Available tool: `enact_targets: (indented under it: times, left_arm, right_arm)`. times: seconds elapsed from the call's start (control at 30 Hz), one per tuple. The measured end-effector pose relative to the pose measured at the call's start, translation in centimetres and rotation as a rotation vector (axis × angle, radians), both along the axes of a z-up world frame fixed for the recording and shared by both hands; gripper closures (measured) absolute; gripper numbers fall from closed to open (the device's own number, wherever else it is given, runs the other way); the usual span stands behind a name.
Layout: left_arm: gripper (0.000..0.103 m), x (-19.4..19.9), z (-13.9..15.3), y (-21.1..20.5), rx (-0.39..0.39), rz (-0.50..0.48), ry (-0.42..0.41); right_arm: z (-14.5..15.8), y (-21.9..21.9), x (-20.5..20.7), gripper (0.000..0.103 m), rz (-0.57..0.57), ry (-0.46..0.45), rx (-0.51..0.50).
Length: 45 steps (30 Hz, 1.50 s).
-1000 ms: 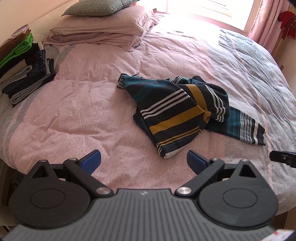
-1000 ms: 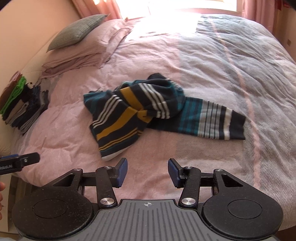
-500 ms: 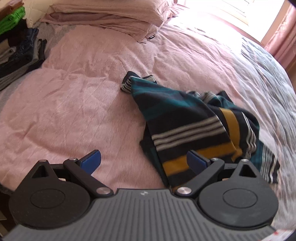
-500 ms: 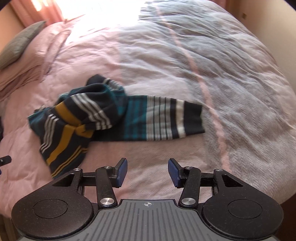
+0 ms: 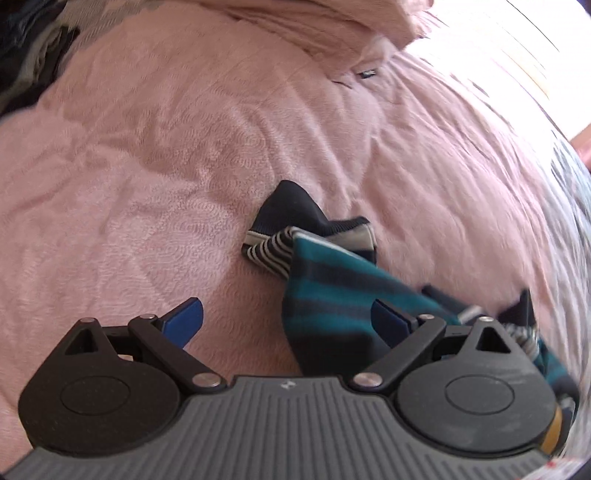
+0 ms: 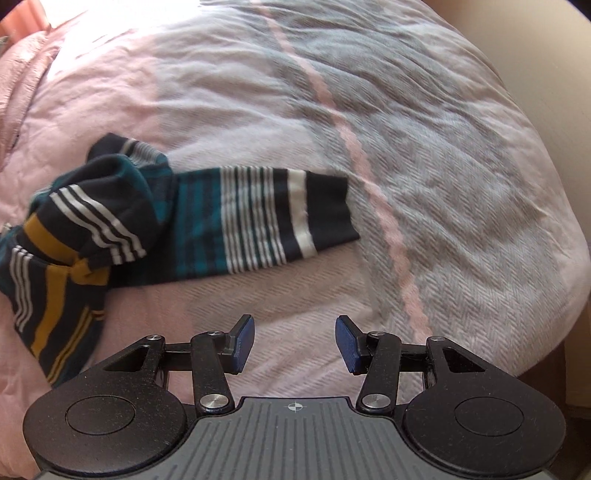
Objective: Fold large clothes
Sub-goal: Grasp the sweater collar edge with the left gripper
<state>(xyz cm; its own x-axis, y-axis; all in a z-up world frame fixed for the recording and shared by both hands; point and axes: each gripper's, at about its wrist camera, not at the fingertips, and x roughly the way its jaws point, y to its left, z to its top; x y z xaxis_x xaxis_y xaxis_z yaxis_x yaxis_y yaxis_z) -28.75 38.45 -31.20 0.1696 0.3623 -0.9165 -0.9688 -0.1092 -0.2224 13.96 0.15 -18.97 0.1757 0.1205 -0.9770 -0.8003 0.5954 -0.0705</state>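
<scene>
— Left wrist view first: our left gripper (image 5: 286, 319) points steeply down at the bed, its jaws spread wide with nothing pinched; they have just been closing a little. The teal-and-navy edge of the striped sweater (image 5: 332, 306) lies under the gap, nearer the right blue pad (image 5: 388, 320), which shows against the cloth though we cannot tell if it touches; the left one sits over bare pink bedspread (image 5: 147, 166).

— And our right gripper (image 6: 294, 341)?

— Roughly half open, empty, hovering over the bedspread (image 6: 424, 147) just short of the sweater (image 6: 229, 218). One sleeve lies flat and straight toward the grey stripes of the cover; the body is bunched in a heap at the left of that view.

— How do we reckon it handles?

— Soft, limp knit, light for its size, we judge. It will sag and drape from wherever we pinch it, and the textured cover may drag on it as we pull. Nothing fragile here.

— Where do we take hold?

— At edges, not the bulk. For the left, the ribbed dark band (image 5: 291, 218) poking out just beyond the jaws looks like a cuff or hem, a firm double layer. For the right, the dark end of the flat sleeve (image 6: 328, 210). Pulling those apart should spread it flat before any fold.

— Farther off?

— Pink pillows (image 5: 314, 29) at the head of the bed, and dark clothes (image 5: 29, 59) at the far left, blurred
</scene>
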Motion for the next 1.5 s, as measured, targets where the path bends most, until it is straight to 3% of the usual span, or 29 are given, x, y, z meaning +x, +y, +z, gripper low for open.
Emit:
enact_targets:
  times: [0.03,0.07,0.1,0.13,0.17,0.33,0.47,0.57,0.67,0.77,0.83,0.9,0.97,1.03,1.2,1.27,1.4,1.43,1.47,1.5]
  left_arm:
    - [0.021,-0.2,-0.5,0.5,-0.01,0.027,-0.038]
    - [0.043,-0.3,-0.8,0.8,-0.018,0.045,-0.079]
    - [0.058,-0.3,-1.0,1.0,-0.03,0.056,-0.119]
    - [0.082,-0.4,-1.0,1.1,-0.036,0.06,-0.179]
    - [0.094,-0.4,-0.7,0.8,-0.028,0.068,-0.212]
    - [0.098,-0.8,5.1,-5.8,0.095,-0.022,-0.347]
    - [0.101,-2.8,8.4,-16.0,0.083,-0.084,-0.395]
    - [0.101,-4.9,9.1,-25.3,0.018,-0.064,-0.329]
    - [0.101,-6.3,8.0,-33.4,-0.088,0.019,-0.189]
    - [0.098,-6.1,6.7,-37.1,-0.185,0.107,-0.046]
    - [0.097,-5.1,7.2,-37.3,-0.173,0.13,-0.014]
    - [0.088,-4.2,8.5,-36.5,-0.086,0.148,-0.061]
    - [0.064,-3.1,9.3,-34.9,-0.007,0.154,-0.097]
    - [0.055,-2.0,9.0,-32.6,0.042,0.16,-0.113]
    - [0.027,1.2,4.1,-25.1,0.017,0.144,-0.186]
    - [0.018,2.7,1.5,-22.6,-0.028,0.139,-0.161]
    - [0.019,4.8,-3.4,-19.7,-0.148,0.185,-0.171]
    - [0.027,5.2,-3.5,-19.5,-0.137,0.198,-0.167]
    - [0.062,5.7,-3.4,-19.4,-0.115,0.184,-0.173]
    - [0.078,6.1,-3.3,-19.3,-0.101,0.155,-0.177]
  right_arm:
    - [-0.2,-0.1,0.2,0.057,-0.004,-0.003,-0.011]
    - [-0.3,-0.2,0.4,0.057,-0.004,-0.006,-0.019]
    - [-0.4,-0.1,0.5,0.057,0.0,-0.009,-0.022]
    - [-0.4,0.0,0.7,0.057,0.008,-0.01,-0.022]
    - [-0.3,0.1,0.8,0.057,0.02,-0.01,-0.019]
    - [0.1,2.0,1.6,0.057,0.112,-0.01,0.021]
    - [0.2,3.9,2.6,0.057,0.215,-0.002,0.045]
    - [0.6,4.8,3.2,0.057,0.298,-0.002,0.076]
    - [0.4,5.2,4.0,0.057,0.366,0.004,0.08]
    - [-0.2,5.4,4.5,0.057,0.422,0.014,0.064]
    - [-0.3,5.6,4.5,0.057,0.462,0.029,0.066]
    - [0.0,5.9,4.4,0.057,0.501,0.03,0.081]
    - [0.1,6.3,4.3,0.057,0.532,0.021,0.094]
    - [0.2,6.6,4.4,0.057,0.552,0.012,0.098]
    - [0.1,6.9,6.1,0.057,0.538,-0.012,0.082]
    - [0.2,6.7,7.3,0.057,0.507,-0.029,0.067]
    - [0.2,6.2,10.0,0.057,0.414,-0.062,0.03]
    - [0.0,6.2,10.7,0.057,0.388,-0.069,0.018]
    - [-0.1,6.3,11.0,0.057,0.37,-0.073,0.008]
    - [-0.3,6.4,11.5,0.057,0.348,-0.073,-0.003]
